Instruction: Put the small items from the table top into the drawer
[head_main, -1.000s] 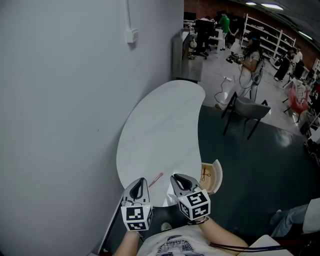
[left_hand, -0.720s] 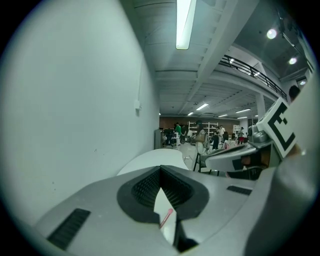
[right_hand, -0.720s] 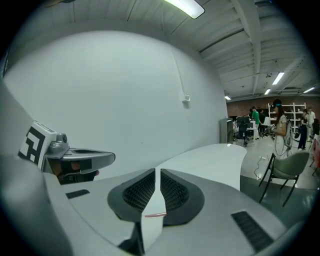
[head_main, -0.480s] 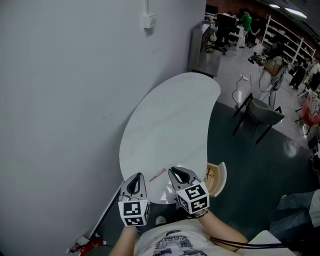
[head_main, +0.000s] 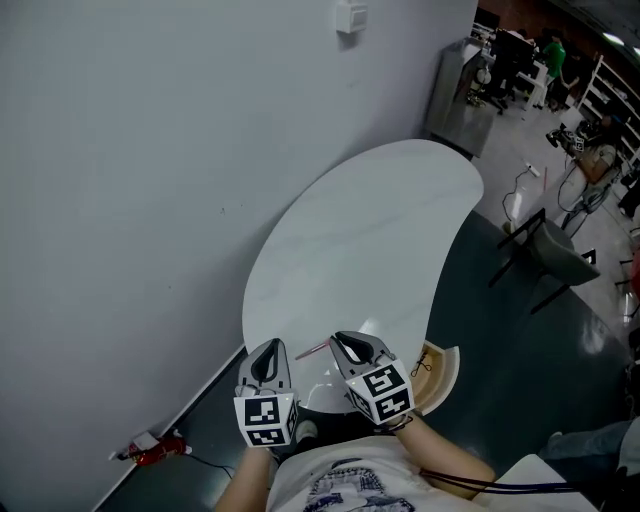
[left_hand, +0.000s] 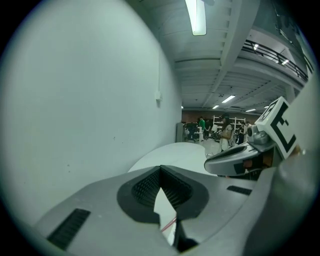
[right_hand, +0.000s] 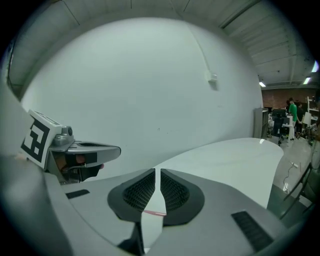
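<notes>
A thin pink pen lies on the near end of the white curved table. My left gripper hovers just left of the pen and my right gripper just right of it. Both are shut with nothing between the jaws. In the left gripper view the left gripper has its tips together, and the pen shows through the gap below them. The right gripper shows only a hairline slit, with the pen below. The open wooden drawer juts out under the table's right edge with a small dark item inside.
A plain grey wall runs along the table's left side. A dark chair stands on the floor to the right, a grey cabinet beyond the table's far end. A small red object lies on the floor at lower left.
Both grippers have sunk and tipped down toward the table's near end. The head view has swung, so the table and the drawer sit further right in the picture.
</notes>
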